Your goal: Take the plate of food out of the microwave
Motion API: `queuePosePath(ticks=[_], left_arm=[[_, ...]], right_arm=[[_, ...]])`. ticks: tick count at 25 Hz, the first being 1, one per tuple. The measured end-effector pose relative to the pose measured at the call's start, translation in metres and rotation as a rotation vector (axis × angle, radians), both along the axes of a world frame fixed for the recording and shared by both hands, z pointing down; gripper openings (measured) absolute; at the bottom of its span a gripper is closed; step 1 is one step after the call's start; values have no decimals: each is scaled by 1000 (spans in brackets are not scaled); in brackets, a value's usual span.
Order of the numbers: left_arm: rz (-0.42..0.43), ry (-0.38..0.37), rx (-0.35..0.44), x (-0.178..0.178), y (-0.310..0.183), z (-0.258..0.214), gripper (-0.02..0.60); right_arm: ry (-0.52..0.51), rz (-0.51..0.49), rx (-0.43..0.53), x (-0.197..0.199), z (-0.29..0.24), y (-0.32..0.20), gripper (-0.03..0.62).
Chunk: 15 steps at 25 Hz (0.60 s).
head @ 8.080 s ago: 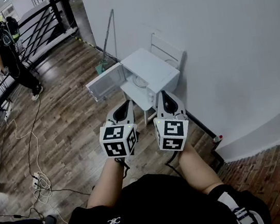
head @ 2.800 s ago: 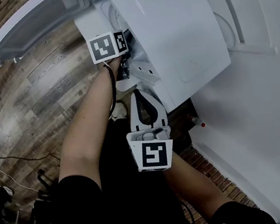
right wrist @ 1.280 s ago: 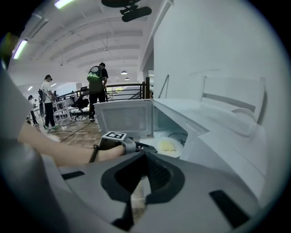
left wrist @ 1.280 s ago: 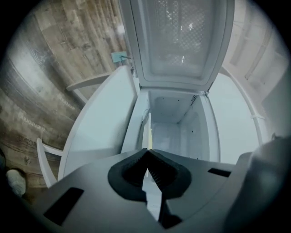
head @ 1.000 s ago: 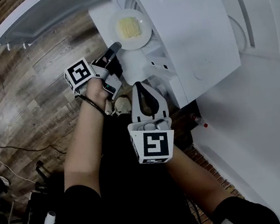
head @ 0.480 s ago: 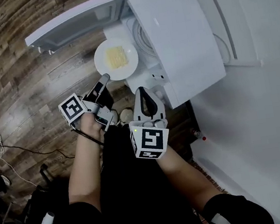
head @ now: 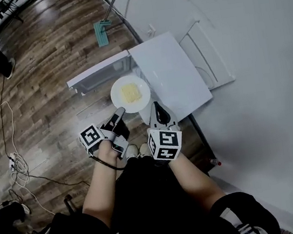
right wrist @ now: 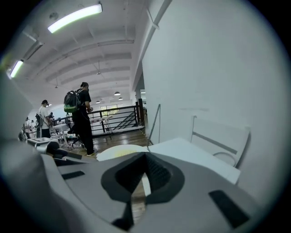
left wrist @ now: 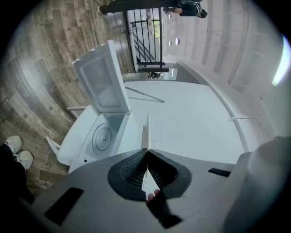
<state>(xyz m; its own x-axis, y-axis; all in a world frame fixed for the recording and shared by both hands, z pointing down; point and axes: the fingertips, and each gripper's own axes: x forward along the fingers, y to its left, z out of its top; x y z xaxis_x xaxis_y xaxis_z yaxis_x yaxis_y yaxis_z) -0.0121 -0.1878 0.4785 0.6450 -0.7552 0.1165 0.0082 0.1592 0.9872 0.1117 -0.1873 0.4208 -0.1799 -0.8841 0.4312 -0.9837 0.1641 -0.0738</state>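
You are holding the plate, white and round with a pale yellow slab of food in its middle, by its near rim. Your left gripper is pinching that rim, jaws pressed together on the thin edge, which is running edge-on straight ahead of the pads in the left gripper view. The plate is hanging out ahead of that gripper, clear of the white microwave, whose cavity and bare turntable are lying off to the gripper's left in its own view. Your right gripper is sitting just right of the left one, jaws pressed together on nothing, with the plate ahead and to its left. The open door is standing beyond the plate's far left edge and the microwave's top is close on its right, with a white chair against the wall past that. Wide wooden floor is opening out to the left of your left gripper.
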Motion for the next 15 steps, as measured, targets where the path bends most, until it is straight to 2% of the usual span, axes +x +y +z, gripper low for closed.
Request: queuePosePath(ticks=[3,6,9,15], left_arm=[[-48,10,-13,5,2,-35,8],[-54,-28,-14,9,-8,-63,8],[-29,-48,32,20,-24,-99,8],[10,-25,121,52,-41,-167,8]], right_arm=[[-4,60,40,18,-40,1,12],[-15,91,74,32,-76,-8,12],[-31,97,119,39,-106,-16,12],[1,115,199,66,-150,-26,12]])
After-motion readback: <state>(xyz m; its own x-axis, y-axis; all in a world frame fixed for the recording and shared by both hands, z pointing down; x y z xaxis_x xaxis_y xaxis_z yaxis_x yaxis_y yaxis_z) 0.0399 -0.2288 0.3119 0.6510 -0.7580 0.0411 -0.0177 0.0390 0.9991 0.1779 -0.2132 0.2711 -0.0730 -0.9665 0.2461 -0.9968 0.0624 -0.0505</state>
